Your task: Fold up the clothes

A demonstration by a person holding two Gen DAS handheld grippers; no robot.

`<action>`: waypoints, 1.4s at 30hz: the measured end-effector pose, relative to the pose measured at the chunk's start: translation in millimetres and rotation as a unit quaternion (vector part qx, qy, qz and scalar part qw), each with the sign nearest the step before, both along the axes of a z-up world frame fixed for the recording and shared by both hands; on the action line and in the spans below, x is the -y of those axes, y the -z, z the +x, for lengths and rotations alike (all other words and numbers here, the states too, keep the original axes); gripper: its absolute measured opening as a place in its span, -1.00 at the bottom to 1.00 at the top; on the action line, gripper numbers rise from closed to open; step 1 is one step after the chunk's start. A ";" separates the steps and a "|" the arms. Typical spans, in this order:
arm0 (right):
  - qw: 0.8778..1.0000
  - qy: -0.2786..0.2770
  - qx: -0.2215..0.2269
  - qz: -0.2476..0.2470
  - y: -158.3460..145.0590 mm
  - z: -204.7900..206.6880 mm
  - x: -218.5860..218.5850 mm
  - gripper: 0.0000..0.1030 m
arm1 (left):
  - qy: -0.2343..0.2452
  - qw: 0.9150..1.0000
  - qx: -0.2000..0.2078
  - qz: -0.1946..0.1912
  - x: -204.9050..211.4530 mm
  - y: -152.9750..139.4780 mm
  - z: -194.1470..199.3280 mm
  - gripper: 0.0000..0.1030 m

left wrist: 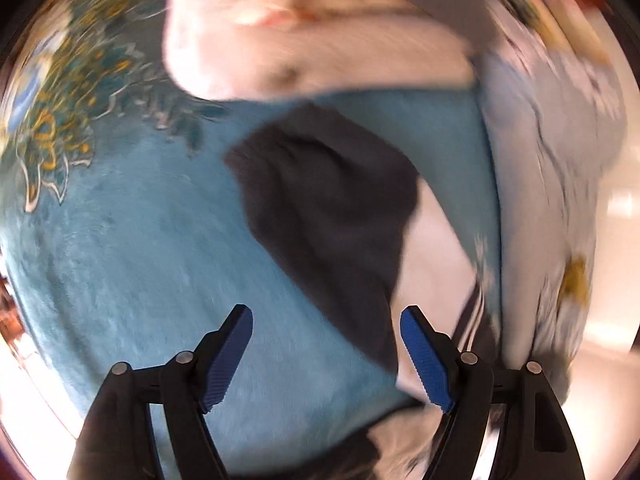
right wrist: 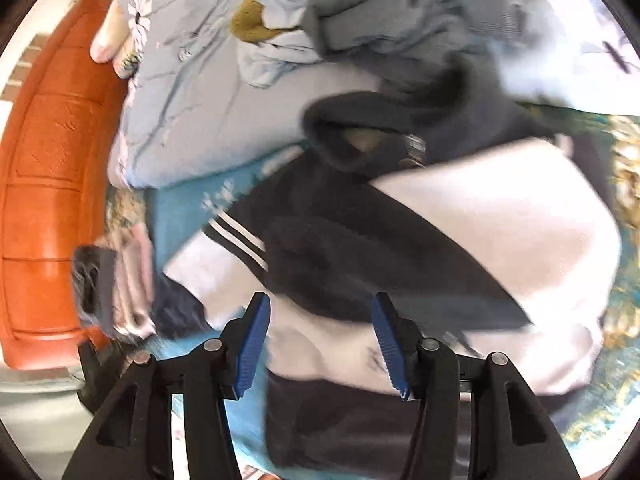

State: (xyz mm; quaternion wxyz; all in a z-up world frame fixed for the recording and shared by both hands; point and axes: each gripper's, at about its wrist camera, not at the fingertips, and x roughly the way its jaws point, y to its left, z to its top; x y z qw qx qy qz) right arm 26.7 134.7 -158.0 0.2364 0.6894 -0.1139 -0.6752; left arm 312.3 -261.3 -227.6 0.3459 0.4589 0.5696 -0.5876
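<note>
— Two sets of tongs, and we carry both spread wide with nothing between their blue pads. Our left tongs (left wrist: 326, 356) hover over the teal blanket (left wrist: 140, 260) on the bed.

— Where do we see the clothes?

— We see a black-and-white garment (right wrist: 460, 240) lying rumpled on that blanket, directly ahead of our right tongs (right wrist: 320, 346). Its white striped cuff (right wrist: 236, 236) points toward the orange headboard (right wrist: 48, 184). From the left wrist the same garment (left wrist: 332, 216) shows as a dark flap with white cloth beside it, reaching down to the right-hand pad.

— And around it?

— We make out a pale blue duvet with daisy print (right wrist: 192, 92) bunched behind the garment, with a grey garment (right wrist: 400, 12) heaped on top of it. We also see a small stack of folded pieces (right wrist: 116, 292) near the headboard. A whitish garment (left wrist: 304, 40) lies at the far end in the left view, but the blur is too heavy for us to tell more.
</note>
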 end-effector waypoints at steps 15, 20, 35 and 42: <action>0.998 0.014 0.034 0.060 -22.9 51.3 -42.7 0.05 | 0.045 0.997 0.036 -0.056 44.0 35.2 -3.8 -0.74; 0.998 0.000 0.016 0.054 -34.9 53.6 -32.0 0.05 | 0.132 0.983 0.051 -0.115 28.8 2.7 -27.4 -0.81; 0.997 0.078 -0.003 -0.009 -46.3 77.9 -93.3 0.05 | 0.456 0.840 -0.149 -0.252 -153.8 -185.6 -158.2 -0.82; 0.987 0.157 0.008 -0.013 -32.4 99.6 -173.9 0.05 | 0.549 0.786 -0.186 -0.213 -297.3 -192.8 -233.5 -0.82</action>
